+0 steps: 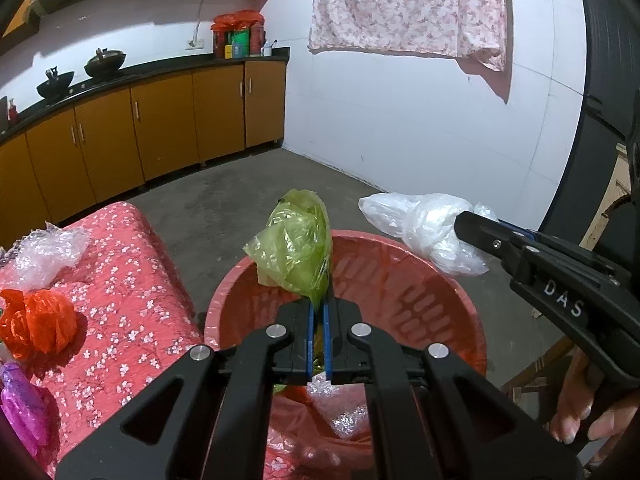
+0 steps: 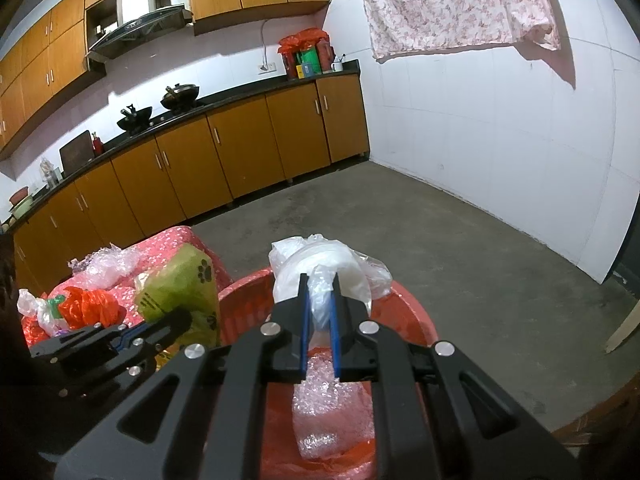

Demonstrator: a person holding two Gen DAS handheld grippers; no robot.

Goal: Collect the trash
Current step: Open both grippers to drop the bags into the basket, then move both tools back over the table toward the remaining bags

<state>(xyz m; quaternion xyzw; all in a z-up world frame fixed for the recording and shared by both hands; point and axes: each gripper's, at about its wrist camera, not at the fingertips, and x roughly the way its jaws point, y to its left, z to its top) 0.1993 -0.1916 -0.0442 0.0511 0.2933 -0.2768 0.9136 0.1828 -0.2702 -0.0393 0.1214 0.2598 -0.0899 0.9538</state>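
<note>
Both grippers over the red basket, each clenched on a bag.

The left gripper [image 1: 319,312] pinches a green plastic bag [image 1: 294,248]; the right gripper [image 2: 320,300] grasps a white plastic bag [image 2: 324,268]. Below them, the red basket [image 1: 400,264] holds bubble wrap [image 2: 328,412]. Left of both, the floral-clothed desk [image 1: 132,288] carries an orange bag [image 1: 40,324]; kitchen cabinets [image 1: 160,120] stand beyond.

Pink floral table [image 1: 132,280] — orange bag [image 1: 38,320], bubble wrap [image 1: 48,252].
</note>
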